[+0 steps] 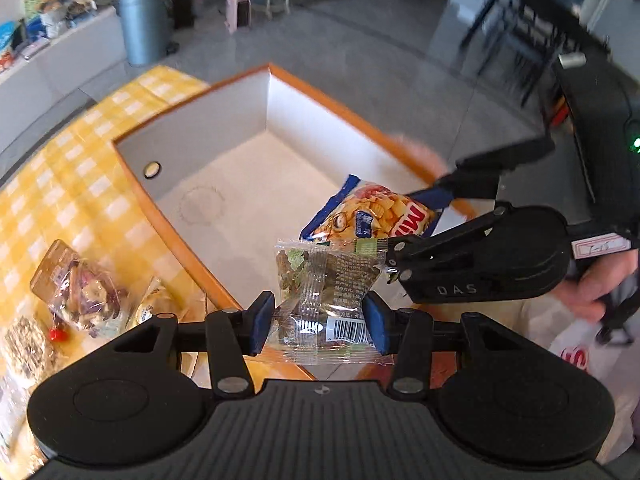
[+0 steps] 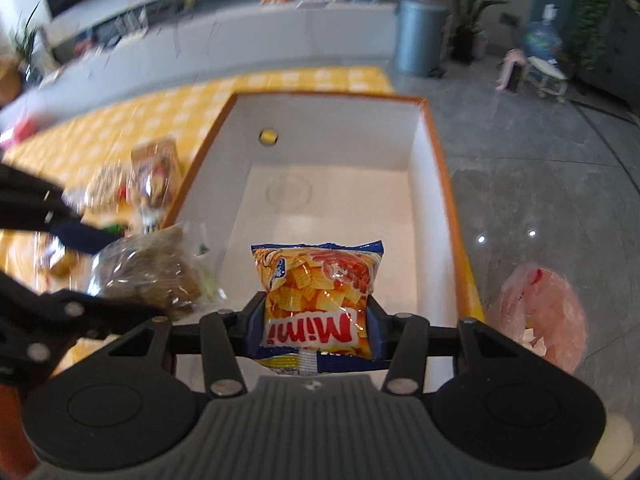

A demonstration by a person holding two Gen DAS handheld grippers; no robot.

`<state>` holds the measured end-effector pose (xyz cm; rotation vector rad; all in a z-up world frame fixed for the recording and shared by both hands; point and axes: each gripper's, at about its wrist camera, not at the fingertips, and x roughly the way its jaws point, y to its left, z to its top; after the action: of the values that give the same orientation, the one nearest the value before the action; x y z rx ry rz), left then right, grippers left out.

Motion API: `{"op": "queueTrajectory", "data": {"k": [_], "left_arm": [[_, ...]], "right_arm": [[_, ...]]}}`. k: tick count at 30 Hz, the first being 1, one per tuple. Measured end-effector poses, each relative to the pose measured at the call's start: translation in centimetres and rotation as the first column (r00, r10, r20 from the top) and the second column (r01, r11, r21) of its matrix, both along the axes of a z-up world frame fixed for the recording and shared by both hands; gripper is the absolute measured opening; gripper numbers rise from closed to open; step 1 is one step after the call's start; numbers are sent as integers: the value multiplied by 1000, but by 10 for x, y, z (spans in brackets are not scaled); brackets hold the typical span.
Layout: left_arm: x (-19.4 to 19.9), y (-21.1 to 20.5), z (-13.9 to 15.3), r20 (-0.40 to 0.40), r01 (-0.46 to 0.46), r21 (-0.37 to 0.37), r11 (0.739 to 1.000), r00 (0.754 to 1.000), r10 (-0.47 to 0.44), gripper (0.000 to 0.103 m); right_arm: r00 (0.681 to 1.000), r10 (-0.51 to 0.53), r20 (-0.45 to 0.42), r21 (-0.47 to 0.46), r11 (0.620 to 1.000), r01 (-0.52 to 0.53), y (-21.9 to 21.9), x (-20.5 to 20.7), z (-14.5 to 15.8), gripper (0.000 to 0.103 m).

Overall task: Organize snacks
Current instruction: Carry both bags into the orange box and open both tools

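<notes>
My left gripper (image 1: 318, 320) is shut on a clear snack packet (image 1: 324, 292) with a barcode, held above the near rim of the orange-edged white box (image 1: 192, 252). My right gripper (image 2: 316, 326) is shut on an orange and blue Mimi snack bag (image 2: 316, 292), held over the inside of the box (image 2: 432, 148). In the left wrist view the right gripper (image 1: 416, 232) comes in from the right with the Mimi bag (image 1: 372, 212) just beyond the clear packet. In the right wrist view the clear packet (image 2: 152, 272) shows at left. The box floor shows bare.
Several loose snack packets (image 1: 80, 288) lie on the yellow checked tablecloth (image 1: 60, 184) left of the box, also in the right wrist view (image 2: 152, 176). A pink plastic bag (image 2: 548, 312) hangs right of the box. A grey bin (image 1: 144, 20) stands on the floor beyond.
</notes>
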<state>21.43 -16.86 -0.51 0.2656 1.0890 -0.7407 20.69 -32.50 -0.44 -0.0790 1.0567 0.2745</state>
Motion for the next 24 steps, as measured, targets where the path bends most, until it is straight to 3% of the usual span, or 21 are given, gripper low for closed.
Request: {"op": "queueTrajectory", "data": {"k": [9, 14, 24], "left_arm": [[20, -18, -23, -61, 87, 72, 994, 995, -83, 55], [34, -23, -41, -111, 109, 88, 990, 989, -99, 55], [31, -22, -43, -139, 111, 68, 991, 985, -101, 56]], "right_arm": [[973, 138, -186, -36, 988, -147, 12, 29, -30, 48], [953, 151, -264, -34, 986, -165, 12, 40, -47, 48], [930, 150, -336, -55, 982, -178, 16, 52, -61, 49]]}}
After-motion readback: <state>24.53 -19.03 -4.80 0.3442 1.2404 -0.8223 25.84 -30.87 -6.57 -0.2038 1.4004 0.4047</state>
